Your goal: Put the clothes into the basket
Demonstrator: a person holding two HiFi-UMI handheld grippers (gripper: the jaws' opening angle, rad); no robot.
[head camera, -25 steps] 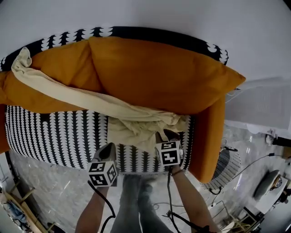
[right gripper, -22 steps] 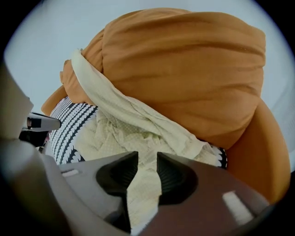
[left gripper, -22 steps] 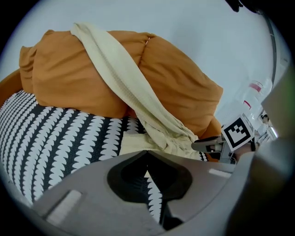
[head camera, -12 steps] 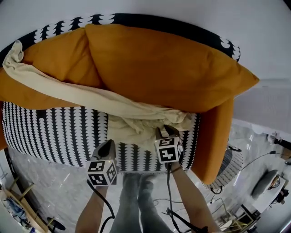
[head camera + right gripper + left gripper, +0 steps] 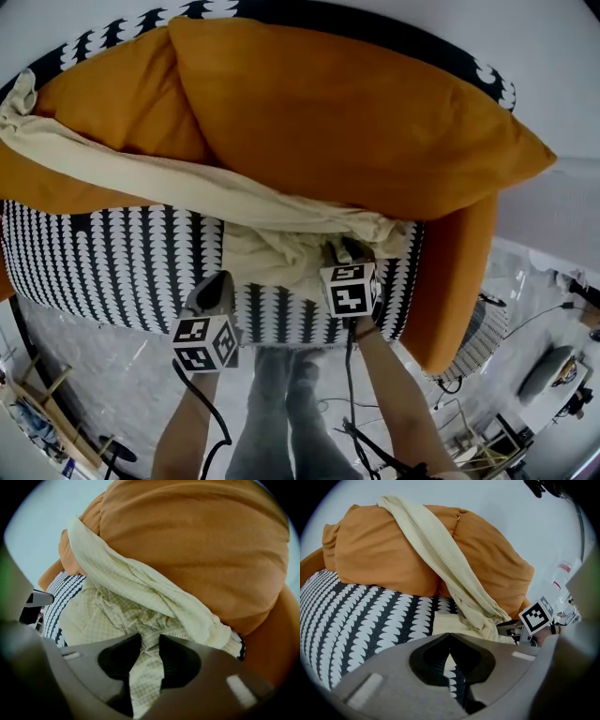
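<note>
Our right tool (image 5: 349, 251) points down with its jaws spread over the crumpled pale yellow cloth (image 5: 272, 258), whose folds show in the gap, at the front edge of the patterned sofa (image 5: 103, 262) near its right end. Our left tool (image 5: 217, 289) hovers beside it at the same front edge, jaws pressed together on nothing. The cloth's long tail trails over the orange cushions (image 5: 356, 122) toward the sofa's back left corner.

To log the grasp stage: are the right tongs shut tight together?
No, in the right gripper view the right tongs stand apart, with the cream checked cloth showing in the gap.
</note>
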